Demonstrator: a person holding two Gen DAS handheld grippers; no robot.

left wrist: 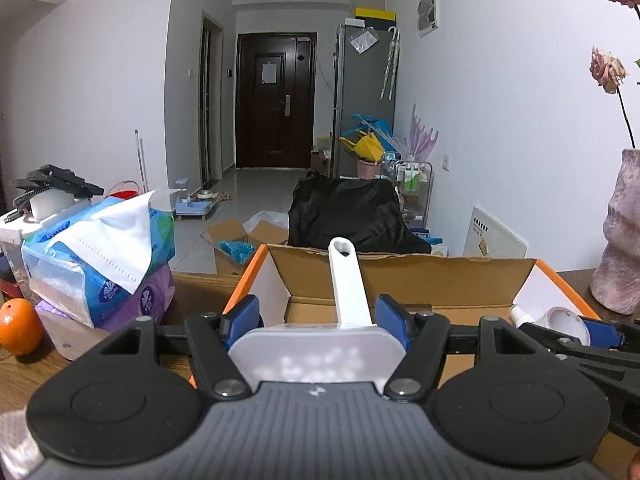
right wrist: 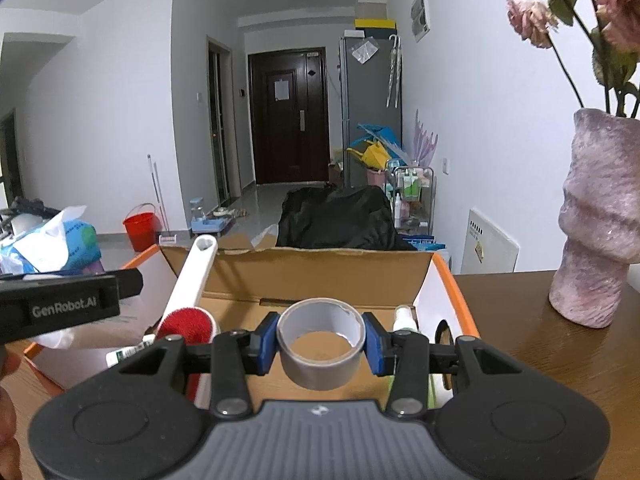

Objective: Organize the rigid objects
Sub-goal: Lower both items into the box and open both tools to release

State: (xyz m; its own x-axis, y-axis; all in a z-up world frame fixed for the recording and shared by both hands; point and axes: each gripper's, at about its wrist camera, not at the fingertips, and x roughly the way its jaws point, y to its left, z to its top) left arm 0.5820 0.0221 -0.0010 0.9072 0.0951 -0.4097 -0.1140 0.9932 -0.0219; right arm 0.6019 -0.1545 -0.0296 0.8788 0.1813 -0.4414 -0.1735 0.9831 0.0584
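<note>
Currently, a white lint brush (left wrist: 320,354) is gripped by the left gripper (left wrist: 318,316), its blue pads pressed against the two sides of the brush's wide head. The long white handle (left wrist: 347,280) is pointed away from the camera, over the open cardboard box (left wrist: 400,276), and a hole is seen at the handle's far end. In the right wrist view the same brush (right wrist: 188,320) is seen from the side, with its red bristle face (right wrist: 186,322) turned toward the right gripper, and the head is held over the left part of the box (right wrist: 320,276).

A roll of grey tape (right wrist: 320,344) is clamped by the right gripper (right wrist: 320,340), one blue pad on each side of the ring; the roll is held flat, with its hole facing up, above the box's near part. A small white bottle (right wrist: 404,318) is seen inside the box against its right wall.

The box is set on a wooden table (right wrist: 540,352), with orange-edged flaps folded outward at both sides. At the table's left edge a stack of tissue packs (left wrist: 100,264) is placed, with an orange (left wrist: 18,326) just beside it. Near the table's right edge a pale pink vase (right wrist: 596,216) with dried roses is stood, well apart from the box.
</note>
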